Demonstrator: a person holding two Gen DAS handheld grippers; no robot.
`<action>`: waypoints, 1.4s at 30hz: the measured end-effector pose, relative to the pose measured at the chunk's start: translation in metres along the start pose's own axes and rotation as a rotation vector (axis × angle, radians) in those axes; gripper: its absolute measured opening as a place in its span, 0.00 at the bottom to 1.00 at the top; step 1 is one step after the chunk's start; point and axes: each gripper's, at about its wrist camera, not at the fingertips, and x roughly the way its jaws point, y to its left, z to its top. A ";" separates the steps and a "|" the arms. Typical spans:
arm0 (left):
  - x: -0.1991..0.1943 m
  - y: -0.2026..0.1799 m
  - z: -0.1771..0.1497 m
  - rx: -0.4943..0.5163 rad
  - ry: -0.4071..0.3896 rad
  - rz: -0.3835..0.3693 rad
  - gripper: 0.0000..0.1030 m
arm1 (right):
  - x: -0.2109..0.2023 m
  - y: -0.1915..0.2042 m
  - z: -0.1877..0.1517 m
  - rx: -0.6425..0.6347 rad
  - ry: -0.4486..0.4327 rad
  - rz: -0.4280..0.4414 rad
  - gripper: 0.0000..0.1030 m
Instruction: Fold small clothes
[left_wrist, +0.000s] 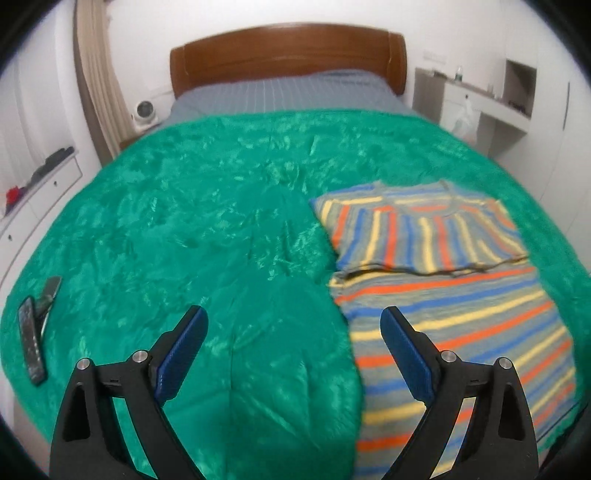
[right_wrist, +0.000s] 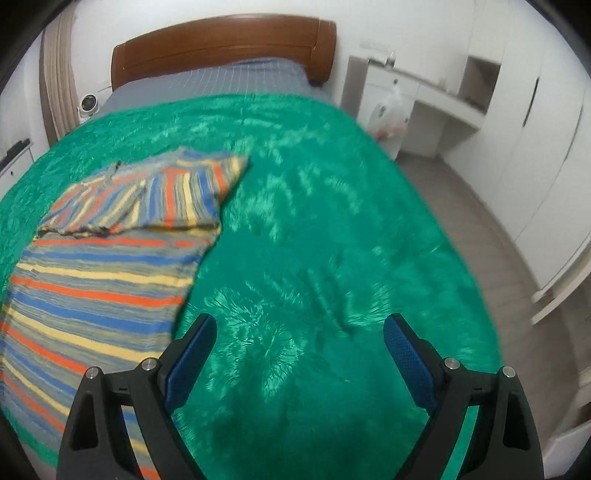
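Nothing readable is showing in either view. The remote (left_wrist: 31, 341) lying on the green blanket (left_wrist: 207, 221) is carrying buttons, but their markings are blurring past reading (the fisheye is softening that edge). The plastic bag (right_wrist: 388, 112) hanging by the desk is showing coloured print, too small to make out. The striped shirt (left_wrist: 443, 280) is bearing no legible label.

Left gripper (left_wrist: 294, 321) wide open, blue fingers (left_wrist: 188, 347) spread far apart, nothing between them, tipped downward. Right gripper (right_wrist: 300, 328) wide open too, fingers (right_wrist: 406, 354) apart and empty, also tipped downward.
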 end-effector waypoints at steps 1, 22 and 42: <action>-0.005 -0.001 -0.001 -0.002 -0.009 -0.004 0.93 | -0.009 0.000 0.001 -0.004 -0.012 -0.008 0.88; -0.095 -0.028 -0.025 0.005 -0.139 -0.019 0.95 | -0.153 0.029 0.020 -0.102 -0.232 -0.142 0.91; -0.124 -0.018 -0.031 -0.037 -0.180 -0.005 0.96 | -0.180 0.041 0.020 -0.153 -0.287 -0.165 0.91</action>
